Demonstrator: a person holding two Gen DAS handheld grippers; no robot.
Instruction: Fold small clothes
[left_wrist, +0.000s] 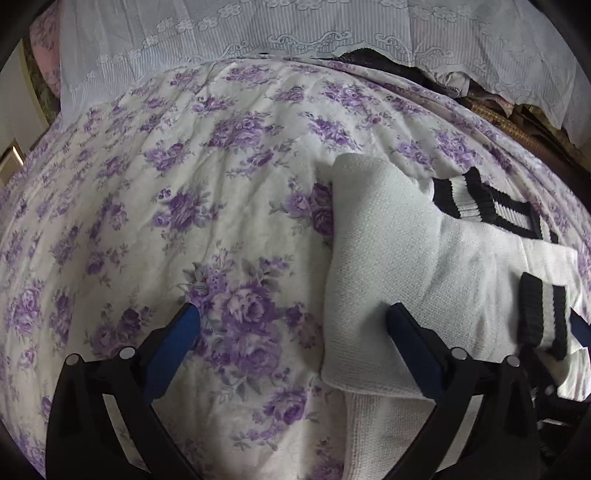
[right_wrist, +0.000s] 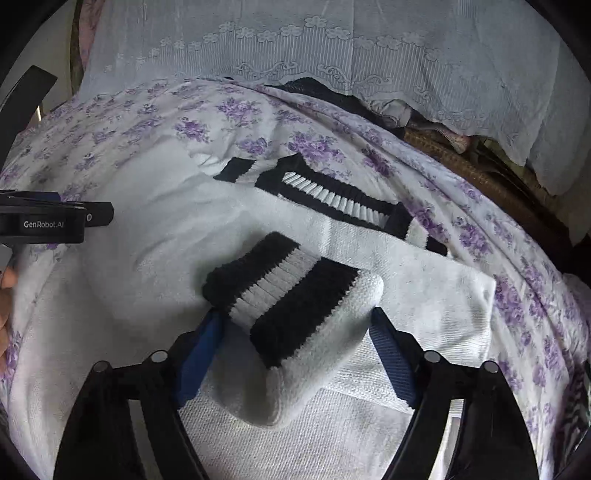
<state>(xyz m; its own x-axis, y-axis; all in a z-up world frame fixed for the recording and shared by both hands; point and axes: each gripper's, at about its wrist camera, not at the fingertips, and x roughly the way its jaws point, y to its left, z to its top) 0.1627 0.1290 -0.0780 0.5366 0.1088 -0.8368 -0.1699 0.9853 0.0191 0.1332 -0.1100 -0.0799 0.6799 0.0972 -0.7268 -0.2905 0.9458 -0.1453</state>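
Observation:
A small white knit sweater (left_wrist: 417, 251) with black-and-white striped collar (left_wrist: 487, 206) and cuffs lies partly folded on the floral bedspread (left_wrist: 184, 206). My left gripper (left_wrist: 293, 317) is open and empty; its right finger rests over the sweater's left folded edge. In the right wrist view the sweater (right_wrist: 159, 236) fills the middle. Its striped sleeve cuff (right_wrist: 284, 295) lies between the fingers of my right gripper (right_wrist: 295, 317), which stands open around it. The striped collar (right_wrist: 332, 199) lies beyond. The left gripper's body (right_wrist: 48, 221) shows at the left edge.
A white lace curtain (left_wrist: 295, 29) hangs behind the bed. Dark cloth and a woven brown item (right_wrist: 461, 162) lie at the bed's far right edge. Purple-flowered bedspread stretches left of the sweater.

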